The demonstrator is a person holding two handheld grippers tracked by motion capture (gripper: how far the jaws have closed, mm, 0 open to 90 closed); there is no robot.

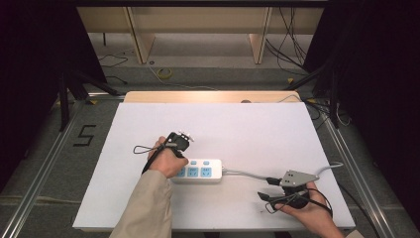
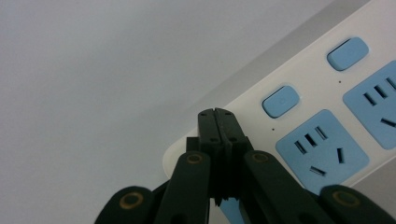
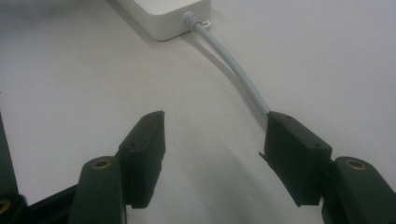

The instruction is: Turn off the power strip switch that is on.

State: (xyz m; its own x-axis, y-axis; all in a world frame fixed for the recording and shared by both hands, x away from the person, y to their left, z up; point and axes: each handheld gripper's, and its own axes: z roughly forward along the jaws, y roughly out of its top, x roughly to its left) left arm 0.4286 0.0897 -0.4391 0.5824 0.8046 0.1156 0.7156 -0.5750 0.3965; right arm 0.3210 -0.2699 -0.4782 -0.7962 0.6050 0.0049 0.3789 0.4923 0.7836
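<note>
1. Left hand [image 1: 167, 159] reaches in from the bottom edge in a beige sleeve [image 1: 146, 208], over the left end of the power strip [image 1: 198, 171].
2. Right hand [image 1: 309, 208] rests low near the counter's [image 1: 237, 129] near right corner, well apart from the strip.
3. Power strip: white body, lying flat on the white counter at mid-front; pale blue sockets [image 2: 320, 151] and blue switch buttons [image 2: 280, 101] on top. Its grey cord [image 3: 233, 70] leaves the right end and runs toward the right tongs.
4. Left tongs [image 2: 217, 112]: clenched, jaws together, nothing between them; tips just above the strip's end near one blue button. Contact cannot be told.
5. Right tongs [image 3: 212, 142]: released, jaws wide apart, holding nothing; cord passes just beside the right-hand jaw.
</note>
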